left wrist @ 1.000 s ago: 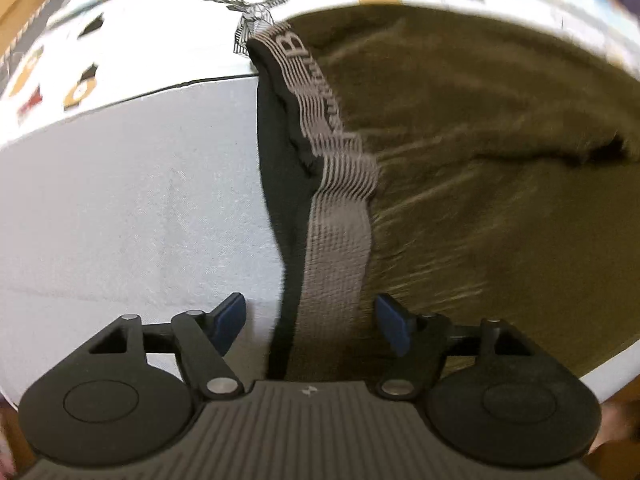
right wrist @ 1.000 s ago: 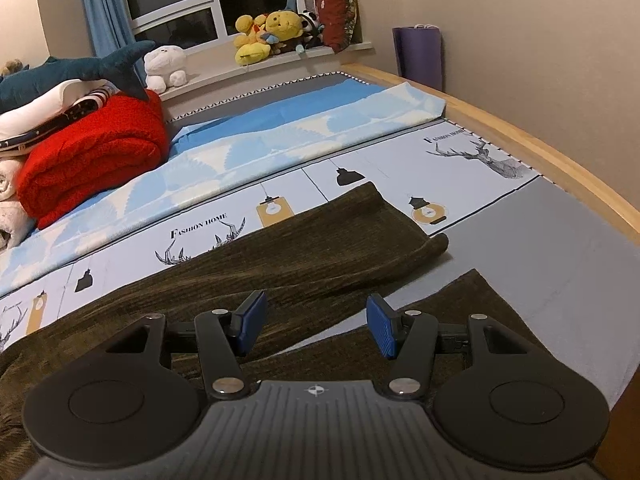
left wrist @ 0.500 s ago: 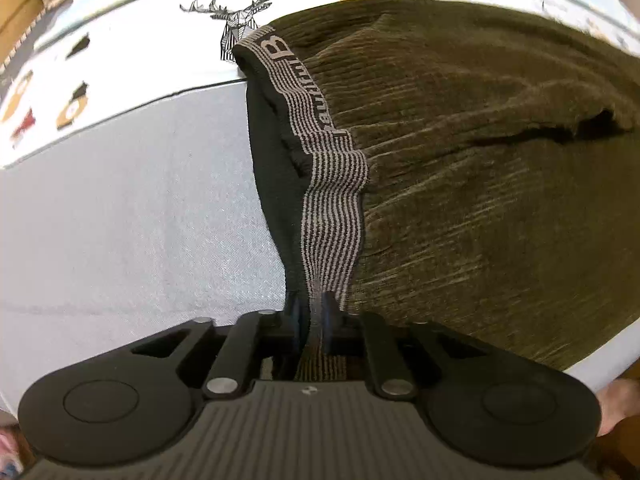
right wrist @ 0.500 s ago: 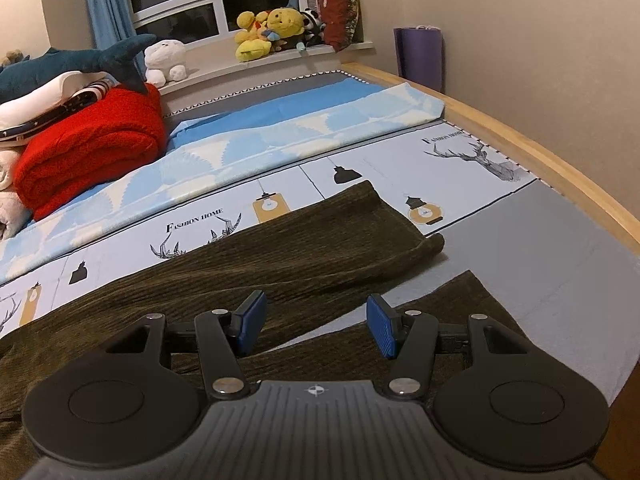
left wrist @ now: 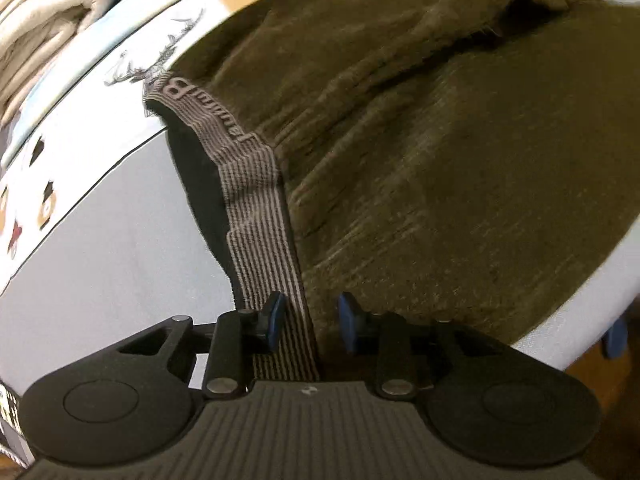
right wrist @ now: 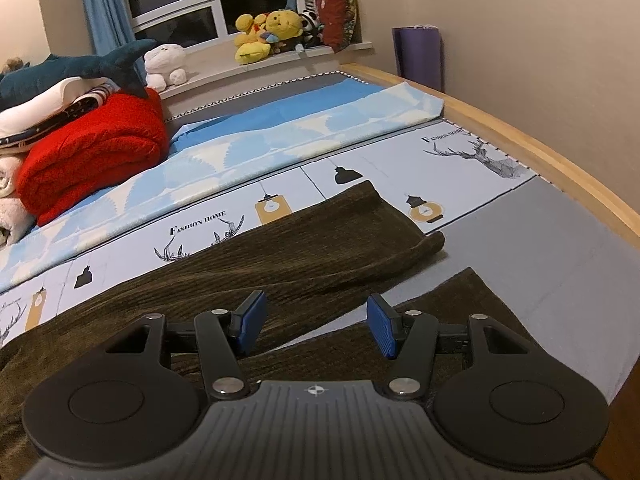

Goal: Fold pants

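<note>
1. Position of the pants. The pants (left wrist: 420, 152) lie flat on the bed (left wrist: 120, 248), dark olive corduroy. Their long axis runs from the waistband (left wrist: 256, 216), at my left claw, out to the 2 legs in front of my right claw.

2. Left claw (left wrist: 308, 322). My left claw is spread. The striped waistband runs straight between its 2 blue pads and passes under the claw body. The left pad (left wrist: 274, 320) looks to be touching or just beside the band's edge; the right pad stands apart from it, over the corduroy. Nothing is pinched.

3. Right claw (right wrist: 314, 326). My right claw is also spread and holds nothing. It hovers above the leg end. The far leg (right wrist: 320, 256) lies ahead and to the left of it, its hem rolled slightly near the grey part of the sheet. The near leg (right wrist: 452, 308) passes under the claw on the right. A strip of bare sheet separates the 2 legs.

4. Governing relation. The waistband lies in line with the left claw's gap, so my judgement is that the left claw is the nearer one for a waist grasp: it need only press together on the band. The right claw is the nearer one for the hems, and would have to drop toward a leg edge first.

5. Risk. The band is narrow and lies off-centre in the gap; a closure may catch only 1 layer.
</note>
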The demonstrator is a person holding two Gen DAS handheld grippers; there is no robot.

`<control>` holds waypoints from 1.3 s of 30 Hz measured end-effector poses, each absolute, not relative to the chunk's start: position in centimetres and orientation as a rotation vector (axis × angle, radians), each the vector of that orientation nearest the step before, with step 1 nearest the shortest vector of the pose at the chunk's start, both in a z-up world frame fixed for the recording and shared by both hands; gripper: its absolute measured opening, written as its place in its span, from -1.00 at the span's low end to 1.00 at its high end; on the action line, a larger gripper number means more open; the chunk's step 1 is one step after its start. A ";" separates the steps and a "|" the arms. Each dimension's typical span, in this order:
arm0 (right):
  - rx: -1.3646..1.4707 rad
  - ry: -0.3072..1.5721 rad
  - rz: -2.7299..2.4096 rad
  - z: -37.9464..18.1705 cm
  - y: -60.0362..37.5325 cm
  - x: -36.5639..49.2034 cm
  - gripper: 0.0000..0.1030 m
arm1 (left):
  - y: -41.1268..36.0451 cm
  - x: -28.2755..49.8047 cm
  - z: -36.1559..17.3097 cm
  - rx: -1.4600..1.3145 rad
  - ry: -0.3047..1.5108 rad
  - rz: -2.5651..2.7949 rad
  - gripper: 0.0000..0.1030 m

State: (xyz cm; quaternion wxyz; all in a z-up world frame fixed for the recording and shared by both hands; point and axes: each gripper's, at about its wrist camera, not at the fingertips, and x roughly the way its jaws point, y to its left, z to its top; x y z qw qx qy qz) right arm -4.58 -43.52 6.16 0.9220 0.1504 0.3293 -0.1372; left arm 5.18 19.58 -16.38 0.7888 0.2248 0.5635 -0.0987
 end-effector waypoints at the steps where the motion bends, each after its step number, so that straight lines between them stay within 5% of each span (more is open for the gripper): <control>1: 0.318 0.675 -0.281 6.2 -43.7 -4.6 0.12 | 19.6 5.4 -16.0 0.451 1.228 -0.191 -0.33; 4: 0.320 0.671 -0.279 6.2 -43.8 -4.7 0.13 | 18.6 4.3 -14.4 0.427 1.157 -0.294 -0.27; 8: 0.319 0.674 -0.276 6.1 -44.0 -4.8 0.13 | 18.4 4.0 -17.7 0.519 1.319 -0.317 -0.21; 15: 0.326 0.664 -0.264 6.2 -43.9 -4.8 0.13 | 18.1 5.2 -13.4 0.378 1.128 -0.272 -0.17; 20: 0.311 0.663 -0.256 6.2 -43.4 -4.3 0.13 | 16.9 7.4 -11.0 0.314 1.016 -0.179 0.25; 39: 0.131 0.497 -0.191 7.4 -39.3 -1.5 0.00 | 12.6 12.9 -9.3 0.168 0.898 -0.147 0.35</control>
